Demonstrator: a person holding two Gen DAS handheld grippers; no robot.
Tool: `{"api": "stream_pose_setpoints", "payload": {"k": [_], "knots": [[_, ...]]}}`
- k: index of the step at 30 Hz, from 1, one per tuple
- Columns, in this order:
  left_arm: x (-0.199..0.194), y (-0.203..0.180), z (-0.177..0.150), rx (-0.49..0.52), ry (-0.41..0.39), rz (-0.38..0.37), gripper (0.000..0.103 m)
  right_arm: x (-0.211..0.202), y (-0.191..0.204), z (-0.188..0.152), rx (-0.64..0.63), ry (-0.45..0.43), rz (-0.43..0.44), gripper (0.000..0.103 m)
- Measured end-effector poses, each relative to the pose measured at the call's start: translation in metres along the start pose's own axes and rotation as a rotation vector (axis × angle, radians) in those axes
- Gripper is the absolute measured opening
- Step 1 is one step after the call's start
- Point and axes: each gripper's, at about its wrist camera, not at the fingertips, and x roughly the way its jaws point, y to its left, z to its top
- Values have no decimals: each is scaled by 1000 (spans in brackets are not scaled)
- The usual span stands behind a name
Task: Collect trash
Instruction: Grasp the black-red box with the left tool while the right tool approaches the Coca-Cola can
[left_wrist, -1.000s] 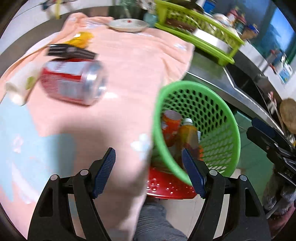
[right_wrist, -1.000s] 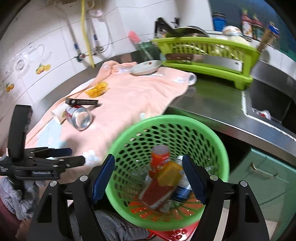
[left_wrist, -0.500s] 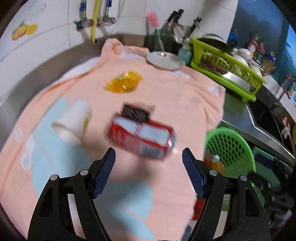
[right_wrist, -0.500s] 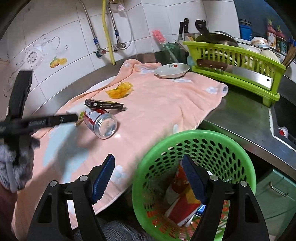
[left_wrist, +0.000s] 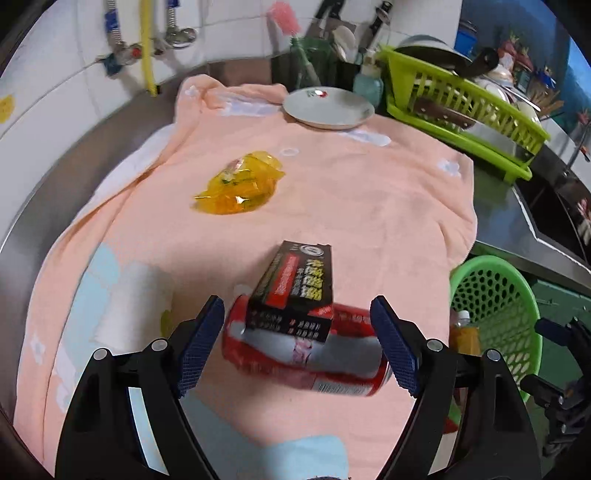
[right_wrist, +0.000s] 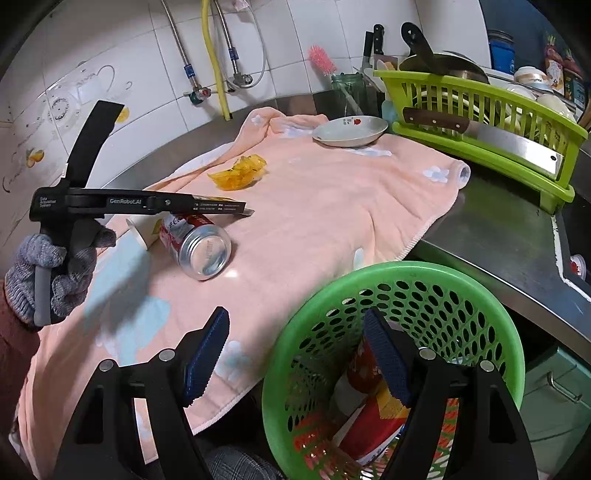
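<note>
A red soda can (left_wrist: 306, 354) lies on its side on the pink towel (left_wrist: 369, 206), and a black carton (left_wrist: 295, 291) leans on it. My left gripper (left_wrist: 297, 345) hovers over the can with its jaws opening; the can shows between the pads (left_wrist: 201, 343), which do not press on it. Left of the can lies a white paper cup (right_wrist: 142, 230); farther back is a yellow wrapper (left_wrist: 238, 184). From the right wrist, the left gripper (right_wrist: 177, 202) is in a gloved hand above the can (right_wrist: 201, 245). My right gripper (right_wrist: 297, 358) is open and empty beside the green basket (right_wrist: 406, 269).
The basket hangs off the counter's front edge and holds bottles and a can. A white plate (left_wrist: 328, 109) sits at the towel's far end. A green dish rack (right_wrist: 480, 110) with a cleaver (right_wrist: 509, 142) stands at the right, with the sink beyond it.
My left gripper swung from the basket back over the towel, so the can and carton now sit between its wider-spread fingers. My right gripper drew back left from over the basket.
</note>
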Motion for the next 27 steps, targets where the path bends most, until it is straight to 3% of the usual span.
{"api": "stream_pose_setpoints", "payload": {"k": [9,14,19,27], "knots": [[23,-1,10,43,57,25,78,18,0,6,1,19,5,73],[28,-3,10,76,68,28,64,23,3,9,-7,24,11,73],[26,-4,9,86,47,29,47,25,10,13,-29,26,13,73],[7,1,0,61,-15,16,45,27,21,22,-71,28,32,73]]}}
